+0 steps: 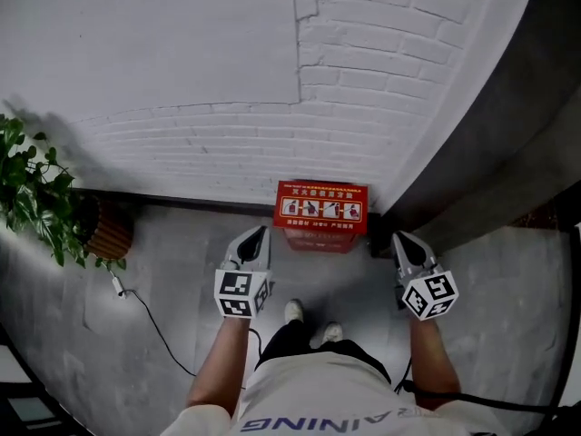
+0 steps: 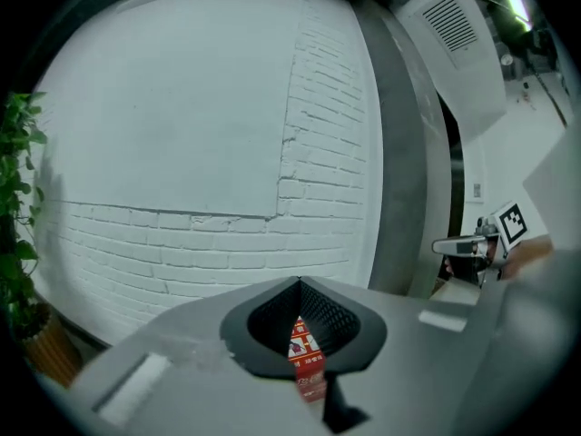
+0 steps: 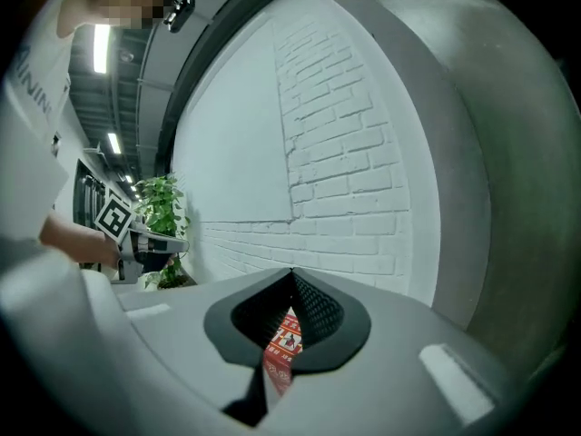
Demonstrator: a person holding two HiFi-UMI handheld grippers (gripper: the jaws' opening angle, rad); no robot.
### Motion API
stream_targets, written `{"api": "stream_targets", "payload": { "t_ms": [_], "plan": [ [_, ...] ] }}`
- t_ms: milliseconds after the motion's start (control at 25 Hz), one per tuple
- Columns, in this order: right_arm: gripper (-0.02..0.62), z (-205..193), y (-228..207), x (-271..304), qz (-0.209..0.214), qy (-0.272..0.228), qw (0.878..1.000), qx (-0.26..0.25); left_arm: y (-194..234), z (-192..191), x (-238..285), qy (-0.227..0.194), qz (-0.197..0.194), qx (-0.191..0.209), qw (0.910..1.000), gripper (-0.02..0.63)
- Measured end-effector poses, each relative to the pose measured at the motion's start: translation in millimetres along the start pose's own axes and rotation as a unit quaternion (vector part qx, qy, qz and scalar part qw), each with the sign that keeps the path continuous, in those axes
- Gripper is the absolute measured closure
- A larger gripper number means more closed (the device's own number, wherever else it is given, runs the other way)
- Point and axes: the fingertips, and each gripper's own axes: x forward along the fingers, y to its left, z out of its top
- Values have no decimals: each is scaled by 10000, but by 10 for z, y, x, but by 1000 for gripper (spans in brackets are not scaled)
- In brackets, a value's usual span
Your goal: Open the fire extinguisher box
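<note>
By the floor's far edge, the fire extinguisher box looks stiff and probably heavy; I would grasp its top front edge. Left gripper and right gripper are closed, empty.

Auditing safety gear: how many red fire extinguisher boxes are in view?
1. The fire extinguisher box stands on the floor against the brick wall, ahead of the person's shoes.

"AINING" on the person's shirt
</note>
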Motion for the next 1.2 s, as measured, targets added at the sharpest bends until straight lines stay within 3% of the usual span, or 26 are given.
{"api": "stream_targets", "payload": {
  "t_ms": [280, 720, 920, 1200],
  "plan": [
    [591, 112, -69, 541, -437, 13, 9990, 22, 320, -25, 587, 263, -549, 115, 9981, 601],
    [591, -149, -257, 914, -581, 320, 9978, 28, 483, -262, 1043, 583, -804, 102, 9950, 601],
    [591, -500, -455, 1006, -497, 489, 9975, 103, 454, -575, 1241, 705, -728, 91, 9948, 601],
    [591, -1309, -716, 1066, -358, 881, 9952, 241, 359, -1240, 1471, 1072, -587, -18, 9925, 601]
  ]
}}
